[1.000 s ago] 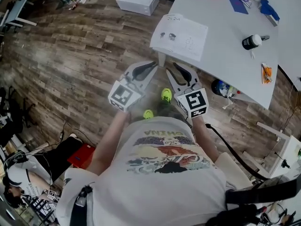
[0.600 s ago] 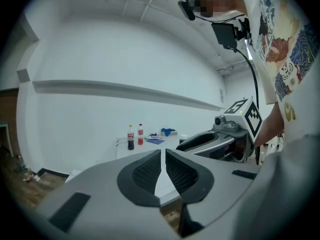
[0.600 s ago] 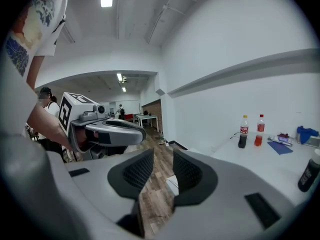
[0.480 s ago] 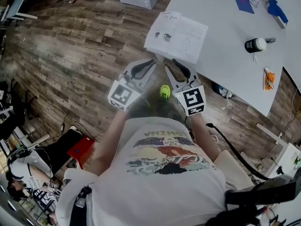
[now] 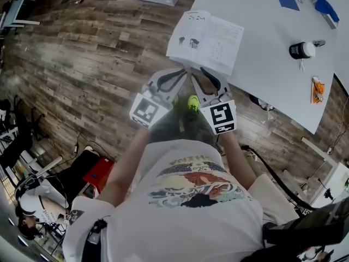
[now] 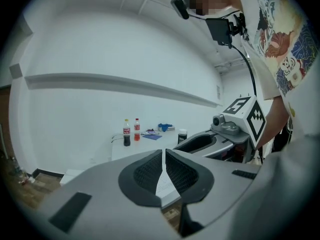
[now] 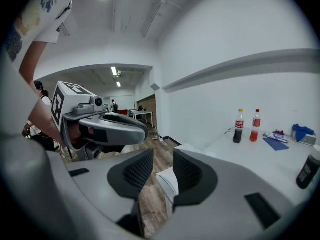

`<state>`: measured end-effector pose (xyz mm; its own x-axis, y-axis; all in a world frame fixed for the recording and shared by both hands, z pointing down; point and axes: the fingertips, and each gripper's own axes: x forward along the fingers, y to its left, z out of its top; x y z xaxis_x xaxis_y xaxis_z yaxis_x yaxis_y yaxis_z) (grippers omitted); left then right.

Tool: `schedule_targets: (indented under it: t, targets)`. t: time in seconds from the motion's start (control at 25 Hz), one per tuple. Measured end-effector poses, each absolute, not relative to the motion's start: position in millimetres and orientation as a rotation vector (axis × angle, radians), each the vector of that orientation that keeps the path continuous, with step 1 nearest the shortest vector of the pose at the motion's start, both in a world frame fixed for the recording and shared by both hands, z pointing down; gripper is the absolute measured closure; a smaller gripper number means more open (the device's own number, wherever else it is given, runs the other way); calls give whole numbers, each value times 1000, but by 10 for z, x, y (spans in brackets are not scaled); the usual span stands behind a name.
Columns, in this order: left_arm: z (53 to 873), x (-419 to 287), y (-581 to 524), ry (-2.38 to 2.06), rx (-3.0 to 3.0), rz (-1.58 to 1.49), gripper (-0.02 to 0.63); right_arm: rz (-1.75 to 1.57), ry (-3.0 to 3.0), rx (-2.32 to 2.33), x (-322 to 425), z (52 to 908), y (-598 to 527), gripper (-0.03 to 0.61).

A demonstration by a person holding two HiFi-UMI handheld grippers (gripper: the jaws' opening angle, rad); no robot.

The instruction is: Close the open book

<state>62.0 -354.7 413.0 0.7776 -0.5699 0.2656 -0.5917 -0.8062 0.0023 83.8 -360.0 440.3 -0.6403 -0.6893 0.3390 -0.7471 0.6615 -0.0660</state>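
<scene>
Book (image 5: pixel 206 40): lies open, just ahead of both claws
Left gripper (image 6: pixel 164 156): jaws together, empty
Right gripper (image 7: pixel 163 166): jaws apart, empty
Remaining: whole closing

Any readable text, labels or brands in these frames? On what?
"CHINA", upside down and faint, so likely only: shirt.
book pages: print and sketches too small to read.
dark bottle and red bottle: labels too small to read.
</scene>
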Motion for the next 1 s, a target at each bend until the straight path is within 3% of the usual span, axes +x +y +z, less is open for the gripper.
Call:
schedule_targets:
  t: [0.76,1.0]
  targets:
    - [5160,119,-4080,-821,2904,417,600,214,-2255,1213,583,5555,-4124,473]
    - [5496,-1,-4197,-803,2894,427,600,139,-2163,1197,463,5928,-4268,435]
